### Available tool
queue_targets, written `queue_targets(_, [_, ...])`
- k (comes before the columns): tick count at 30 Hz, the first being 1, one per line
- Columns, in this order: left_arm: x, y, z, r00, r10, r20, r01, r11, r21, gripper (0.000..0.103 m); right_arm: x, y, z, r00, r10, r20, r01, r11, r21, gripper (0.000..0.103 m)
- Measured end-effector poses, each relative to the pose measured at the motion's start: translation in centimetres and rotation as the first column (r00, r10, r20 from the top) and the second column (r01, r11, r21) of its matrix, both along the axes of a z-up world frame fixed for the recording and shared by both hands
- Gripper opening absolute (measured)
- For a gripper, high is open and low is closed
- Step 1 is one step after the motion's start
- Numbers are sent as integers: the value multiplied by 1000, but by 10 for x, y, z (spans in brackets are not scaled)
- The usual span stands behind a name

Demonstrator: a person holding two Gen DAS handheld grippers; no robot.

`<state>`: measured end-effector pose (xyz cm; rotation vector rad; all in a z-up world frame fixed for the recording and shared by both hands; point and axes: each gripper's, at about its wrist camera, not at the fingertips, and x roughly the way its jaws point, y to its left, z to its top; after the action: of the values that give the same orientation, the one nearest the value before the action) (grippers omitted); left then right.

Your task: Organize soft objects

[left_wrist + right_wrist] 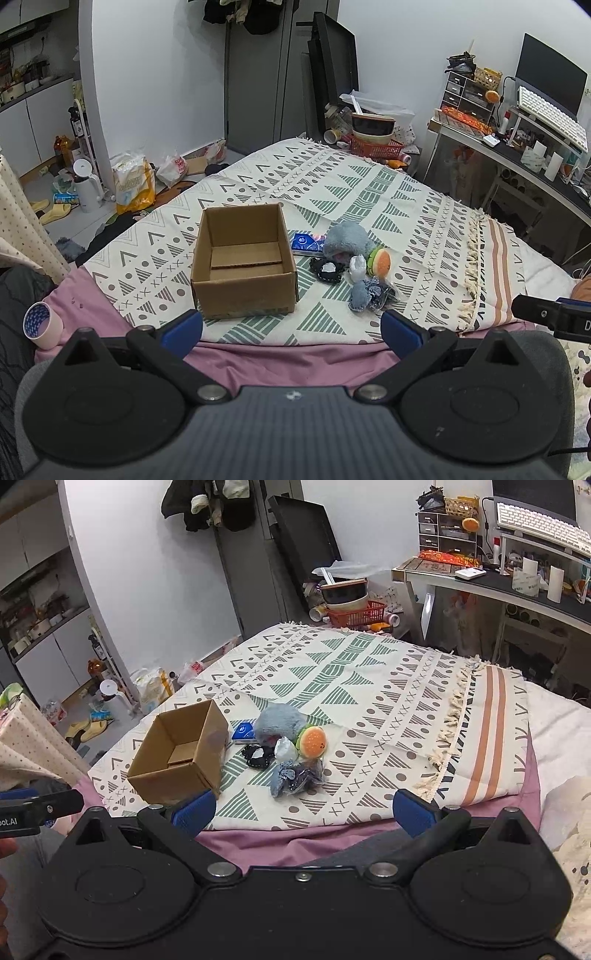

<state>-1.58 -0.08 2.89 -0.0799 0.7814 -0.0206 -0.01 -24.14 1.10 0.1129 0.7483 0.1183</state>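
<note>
Both grippers, left gripper (291, 326) and right gripper (304, 810), hover at bed edge, fingers spread, empty. Soft toys (284, 747) clustered on blanket (369, 701) just beside open cardboard box (242, 260), likely the destination; box empty.

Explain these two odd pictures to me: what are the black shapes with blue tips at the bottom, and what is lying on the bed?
No robot here: a person holds a two-finger gripper in each hand, each with its own camera. One picture looks along the left gripper, the other along the right gripper. Both are open and hold nothing. On the patterned blanket stands an empty cardboard box. Beside it lies a pile of soft things: a grey-blue plush, a burger toy, a blue tissue pack and a denim scrunchie.
</note>
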Motion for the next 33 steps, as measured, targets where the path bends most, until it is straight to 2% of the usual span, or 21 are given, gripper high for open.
queue_targets(33, [0,-3,3,1000,1,7,-1,1000,-17,102,2,-4,0,1000,-8,-5,8,1000,8,103])
